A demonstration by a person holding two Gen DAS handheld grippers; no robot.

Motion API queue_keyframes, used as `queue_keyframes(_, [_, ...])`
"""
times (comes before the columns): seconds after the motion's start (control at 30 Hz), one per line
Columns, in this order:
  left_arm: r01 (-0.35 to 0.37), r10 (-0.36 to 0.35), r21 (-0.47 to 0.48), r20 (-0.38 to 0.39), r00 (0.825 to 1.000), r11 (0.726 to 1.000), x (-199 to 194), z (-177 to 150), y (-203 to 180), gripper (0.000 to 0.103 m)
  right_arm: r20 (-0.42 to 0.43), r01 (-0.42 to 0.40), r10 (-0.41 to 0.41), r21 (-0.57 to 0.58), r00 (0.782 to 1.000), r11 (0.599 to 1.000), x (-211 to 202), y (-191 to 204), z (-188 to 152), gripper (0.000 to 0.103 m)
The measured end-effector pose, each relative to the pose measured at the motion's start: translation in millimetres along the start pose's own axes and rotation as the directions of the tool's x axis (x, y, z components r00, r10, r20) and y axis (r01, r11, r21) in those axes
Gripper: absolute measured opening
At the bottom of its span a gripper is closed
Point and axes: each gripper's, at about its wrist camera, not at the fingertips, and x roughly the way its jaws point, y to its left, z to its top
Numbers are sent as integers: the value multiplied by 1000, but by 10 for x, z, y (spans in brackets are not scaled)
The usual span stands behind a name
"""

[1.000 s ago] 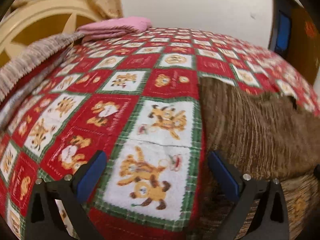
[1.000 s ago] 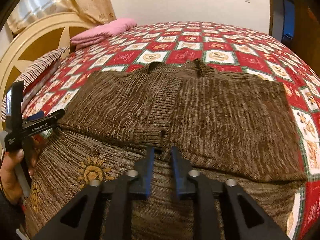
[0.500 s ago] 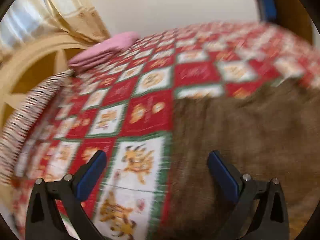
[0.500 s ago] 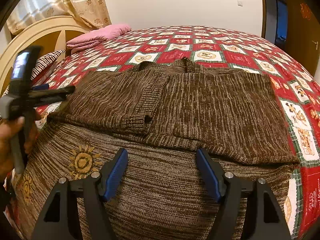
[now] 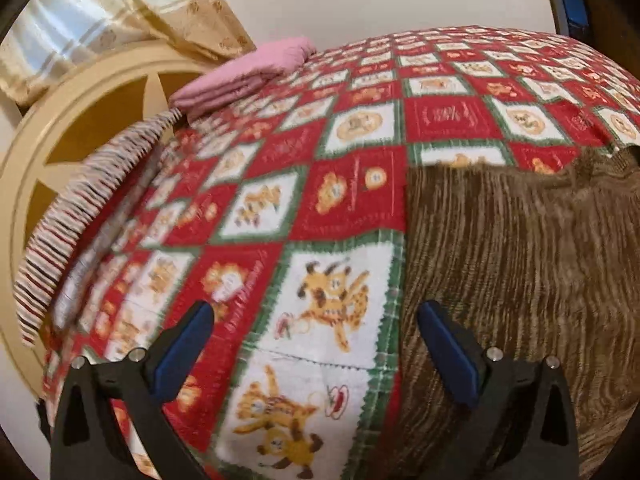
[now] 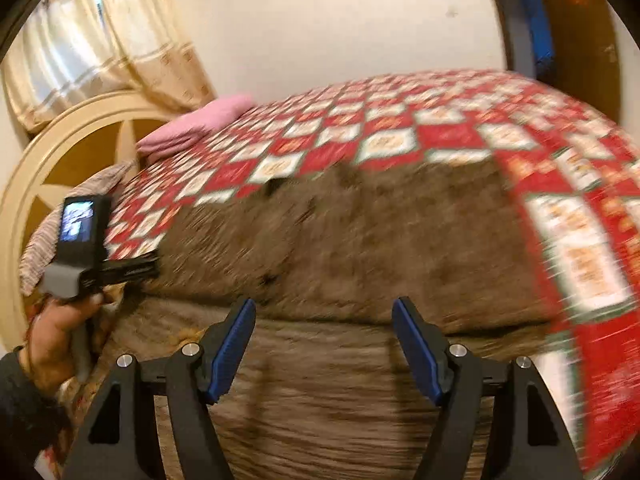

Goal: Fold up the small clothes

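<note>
right gripper [image 6: 324, 344]: black frame | blue fingers [image 6: 232, 344] | silver screws | dark sleeve [image 6: 20, 408]

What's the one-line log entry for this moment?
stage: mid-fold | sweater: sleeves folded in, flat on bed | left gripper: open, empty | right gripper: just opened, empty

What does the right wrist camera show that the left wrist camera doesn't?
Only the right wrist view shows the left hand holding the left gripper, plus the brown sweater's full folded width. Only the left wrist view shows the cartoon squares of the bedspread sharply, between open jaws. Both show the pink folded cloth, headboard and curtain.
</note>
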Motion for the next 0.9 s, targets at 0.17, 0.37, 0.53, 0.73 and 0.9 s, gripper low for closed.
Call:
queue_keyframes(0.17, [19,-25,60,104,994,998,-273,169,-140,103,-19,224,-226,-64,974,972,101,-346,320,72])
queue_keyframes(0.37, [5,-7,56,21,1000,998,237,15,-154,103,-182,289,-297,-71,937,955,551,-801,371,73])
queue_keyframes(0.53, [30,-30,10,2,1000,999,237,-76,-11,103,-171,261,-258,-5,951,965,403,-994,275,73])
queue_keyframes(0.73, [19,-19,-9,7,1000,1000,144,-197,45,103,-144,207,-197,57,970,977,289,-1063,215,75])
queue_keyframes(0.9, [138,-140,-91,-19,990,986,105,-306,244,103,-109,104,-88,147,990,984,120,-1220,90,75])
